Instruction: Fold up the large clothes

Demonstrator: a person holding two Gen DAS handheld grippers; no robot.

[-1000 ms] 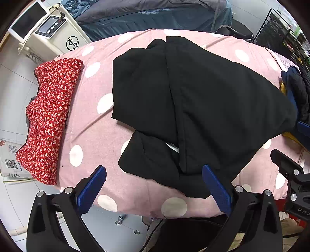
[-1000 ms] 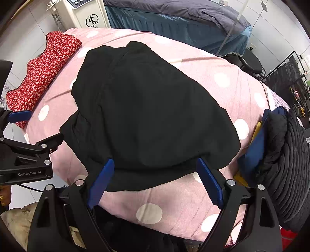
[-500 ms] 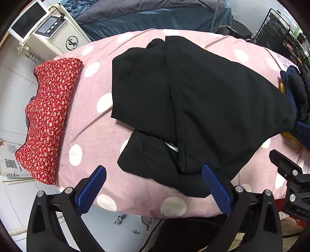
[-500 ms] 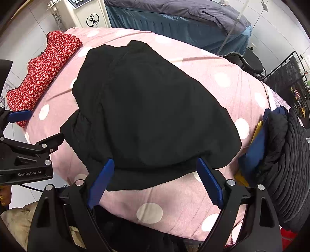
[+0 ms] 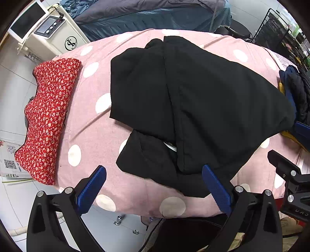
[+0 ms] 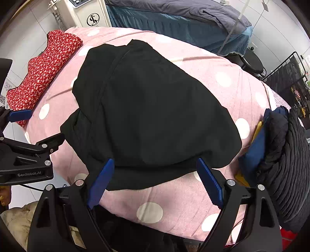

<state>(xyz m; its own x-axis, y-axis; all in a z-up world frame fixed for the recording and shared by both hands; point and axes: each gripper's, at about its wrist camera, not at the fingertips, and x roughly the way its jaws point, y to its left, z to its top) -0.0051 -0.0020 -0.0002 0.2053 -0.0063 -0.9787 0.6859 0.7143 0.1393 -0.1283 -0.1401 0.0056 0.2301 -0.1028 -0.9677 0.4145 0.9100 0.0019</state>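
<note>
Black garment [image 5: 203, 104] lies partly folded across the middle of a pink polka-dot bed [image 5: 93, 135], one panel lapped over another along a long straight edge, with a looser flap spilling toward the near edge of the mattress. A sliver of white shows in the gap where the layers meet.

My left tool [image 5: 155, 187] hovers at the bed's near edge, its blue pads [image 5: 91, 189] spread wide apart and gripping nothing; the garment's lower flap sits between and just beyond them. My right tool [image 6: 155, 178] hangs over the garment's near hem, its blue pads [image 6: 209, 183] likewise wide apart and empty, the hem lying just past the tips. From the right view, my left tool's black frame [image 6: 27, 155] is seen off to the side, beside the mattress.

A red floral pillow [image 5: 48, 120] rests along the bed's left side, well apart from the garment. A pile of dark clothes [image 6: 282, 155], with blue and yellow fabric at its base, sits at the right side, just beside the garment's corner. Beyond the bed stand a white machine [image 5: 56, 36] and a second bed with blue-grey covers [image 6: 174, 17].
</note>
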